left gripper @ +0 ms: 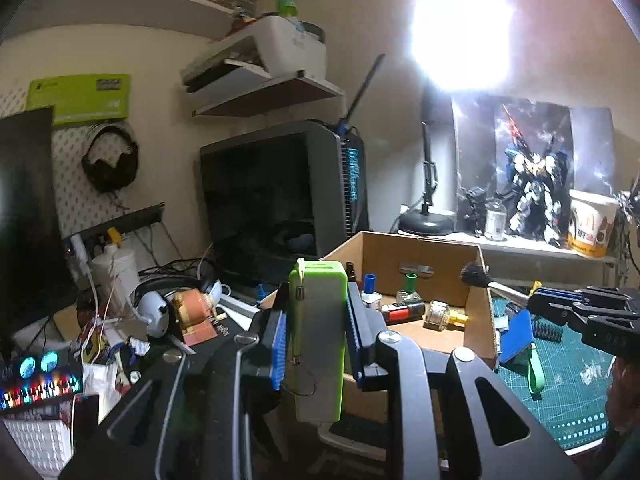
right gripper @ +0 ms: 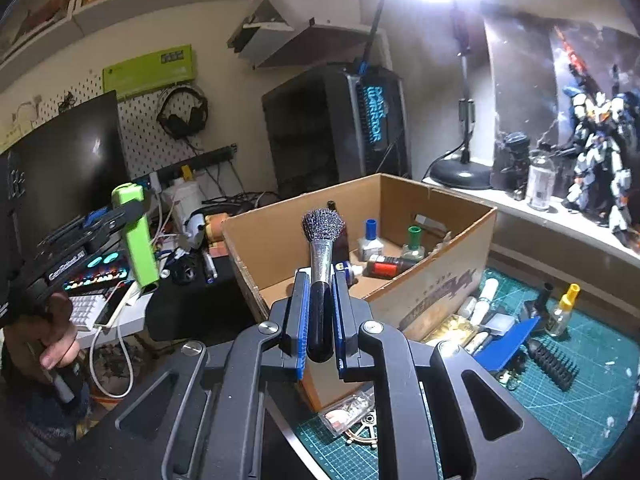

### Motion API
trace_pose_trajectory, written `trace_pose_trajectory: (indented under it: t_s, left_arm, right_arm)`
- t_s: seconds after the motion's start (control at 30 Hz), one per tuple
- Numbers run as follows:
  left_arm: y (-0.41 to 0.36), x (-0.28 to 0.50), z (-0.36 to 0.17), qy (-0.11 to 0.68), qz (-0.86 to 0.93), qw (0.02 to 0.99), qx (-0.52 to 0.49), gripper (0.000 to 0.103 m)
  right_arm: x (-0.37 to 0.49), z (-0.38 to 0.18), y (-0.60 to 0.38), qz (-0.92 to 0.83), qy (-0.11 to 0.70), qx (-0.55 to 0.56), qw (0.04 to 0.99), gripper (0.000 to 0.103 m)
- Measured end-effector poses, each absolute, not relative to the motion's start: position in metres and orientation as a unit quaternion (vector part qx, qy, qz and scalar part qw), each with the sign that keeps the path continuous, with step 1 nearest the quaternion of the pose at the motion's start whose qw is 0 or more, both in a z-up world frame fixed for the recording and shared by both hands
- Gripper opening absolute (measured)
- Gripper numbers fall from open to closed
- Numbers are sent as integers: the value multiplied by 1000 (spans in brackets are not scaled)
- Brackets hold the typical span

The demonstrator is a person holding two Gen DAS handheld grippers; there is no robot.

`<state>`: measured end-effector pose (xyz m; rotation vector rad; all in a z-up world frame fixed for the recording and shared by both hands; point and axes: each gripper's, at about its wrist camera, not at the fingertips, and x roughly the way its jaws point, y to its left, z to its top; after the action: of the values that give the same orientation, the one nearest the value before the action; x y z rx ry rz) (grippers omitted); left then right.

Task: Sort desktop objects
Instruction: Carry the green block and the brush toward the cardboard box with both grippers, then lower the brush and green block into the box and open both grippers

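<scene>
My left gripper (left gripper: 317, 312) is shut on a green and grey box-shaped device (left gripper: 318, 340) with a thin wire loop, held upright just left of an open cardboard box (left gripper: 478, 320). It also shows in the right wrist view (right gripper: 136, 236). My right gripper (right gripper: 320, 300) is shut on a brush (right gripper: 322, 252) with a black handle, silver ferrule and dark bristle head, pointing over the cardboard box (right gripper: 420, 292). In the left wrist view the brush (left gripper: 480, 278) reaches over the box's right wall. Several small bottles (right gripper: 390, 248) lie inside the box.
A green cutting mat (right gripper: 580, 384) right of the box holds small bottles, a blue card (right gripper: 504, 344) and a black comb-like part (right gripper: 554, 364). A keyboard (right gripper: 86, 308), phone, cables and clutter lie at the left. A PC case (right gripper: 336, 128), lamp base (right gripper: 460, 172) and model robot (right gripper: 596, 152) stand behind.
</scene>
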<state>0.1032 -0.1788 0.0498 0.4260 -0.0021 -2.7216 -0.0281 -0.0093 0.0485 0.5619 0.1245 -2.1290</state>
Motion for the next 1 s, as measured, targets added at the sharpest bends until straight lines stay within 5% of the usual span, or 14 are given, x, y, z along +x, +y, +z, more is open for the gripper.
trace_pose_trajectory:
  t_s: [0.43,1.0]
  left_arm:
    - [-181,10,106,-67,-973,104,195,25]
    - [-191,-145,57,-109,-927,111,341,25]
  right_arm:
    - [-83,103,-37,-859,143,228,435,11]
    - [-215,74,-116,-780,181,375,468,3]
